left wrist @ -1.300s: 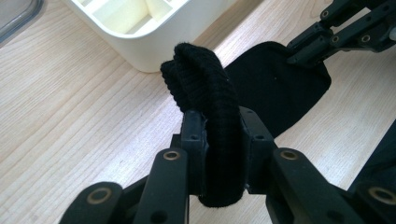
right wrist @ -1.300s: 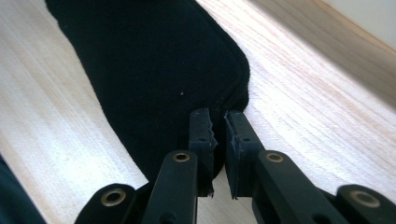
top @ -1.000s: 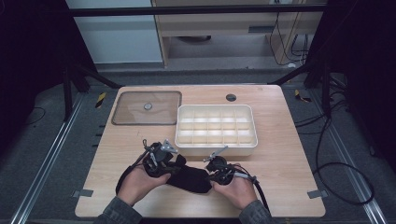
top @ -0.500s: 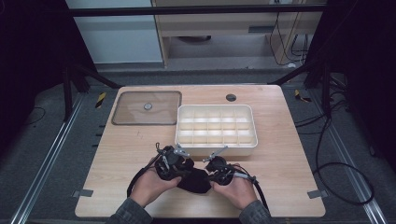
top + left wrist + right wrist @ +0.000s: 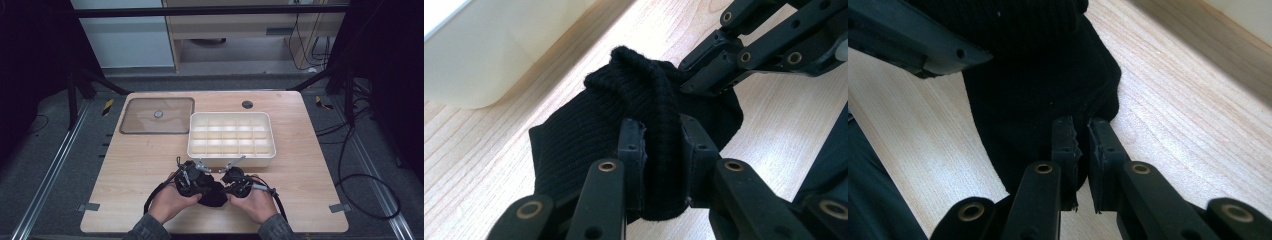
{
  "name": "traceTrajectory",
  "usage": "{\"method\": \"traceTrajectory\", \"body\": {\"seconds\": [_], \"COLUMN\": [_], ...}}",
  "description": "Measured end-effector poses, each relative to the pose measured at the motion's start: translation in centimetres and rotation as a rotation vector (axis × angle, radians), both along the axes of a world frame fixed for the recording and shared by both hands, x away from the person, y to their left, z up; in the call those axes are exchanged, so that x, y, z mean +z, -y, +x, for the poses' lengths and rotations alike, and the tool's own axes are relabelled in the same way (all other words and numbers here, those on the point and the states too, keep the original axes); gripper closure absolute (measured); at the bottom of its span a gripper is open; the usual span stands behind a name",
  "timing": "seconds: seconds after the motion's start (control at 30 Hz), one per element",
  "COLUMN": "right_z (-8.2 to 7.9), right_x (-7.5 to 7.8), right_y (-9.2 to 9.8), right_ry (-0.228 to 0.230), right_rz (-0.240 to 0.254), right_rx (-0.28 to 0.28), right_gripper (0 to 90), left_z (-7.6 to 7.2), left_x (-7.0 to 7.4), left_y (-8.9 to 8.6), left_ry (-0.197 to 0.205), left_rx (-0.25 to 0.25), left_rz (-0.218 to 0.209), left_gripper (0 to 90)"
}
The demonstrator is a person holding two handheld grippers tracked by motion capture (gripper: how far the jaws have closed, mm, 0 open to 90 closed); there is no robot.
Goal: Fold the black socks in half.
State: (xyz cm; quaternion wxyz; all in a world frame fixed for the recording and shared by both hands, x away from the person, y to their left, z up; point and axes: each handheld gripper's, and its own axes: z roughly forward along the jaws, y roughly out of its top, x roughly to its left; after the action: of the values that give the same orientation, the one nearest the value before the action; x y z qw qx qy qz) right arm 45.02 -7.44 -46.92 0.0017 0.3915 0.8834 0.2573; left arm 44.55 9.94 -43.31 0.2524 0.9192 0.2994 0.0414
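Lid (image 5: 156, 115) lies flat at left back of table (image 5: 125, 165). Left gripper (image 5: 662, 145) jaws pinch thick fold of black sock (image 5: 624, 125). Right gripper (image 5: 1082, 145) jaws pinch sock edge, maybe to fold it. Sock sits just before white tray (image 5: 231, 134).

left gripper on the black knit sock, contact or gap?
Touching. The left gripper view shows the left gripper with both jaws pinching a ribbed fold of the black knit sock, no gap.

Lid (image 5: 157, 115) lies left of tray (image 5: 231, 154) on table (image 5: 310, 170).
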Motion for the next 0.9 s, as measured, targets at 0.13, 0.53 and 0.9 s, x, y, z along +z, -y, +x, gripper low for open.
{"method": "traceTrajectory", "body": {"seconds": [0.13, 0.53, 0.9], "right_z": [0.0, 0.1, 0.2], "right_x": [0.0, -0.1, -0.2], "right_y": [0.0, 0.2, 0.3], "right_ry": [0.002, 0.009, 0.013], "right_rz": [-0.004, -0.015, -0.022], "right_rx": [-0.001, -0.008, -0.005], "right_gripper": [83.3, 82.9, 82.8], "left_z": [0.1, -0.1, 0.3], "left_x": [-0.5, 0.3, 1.4], "left_y": [0.3, -0.4, -1.5], "left_ry": [-0.003, 0.018, 0.041], "left_rx": [0.005, 0.027, 0.052], "left_rz": [0.000, -0.072, -0.085], "left_gripper": [73.2, 60.4, 60.5]}}
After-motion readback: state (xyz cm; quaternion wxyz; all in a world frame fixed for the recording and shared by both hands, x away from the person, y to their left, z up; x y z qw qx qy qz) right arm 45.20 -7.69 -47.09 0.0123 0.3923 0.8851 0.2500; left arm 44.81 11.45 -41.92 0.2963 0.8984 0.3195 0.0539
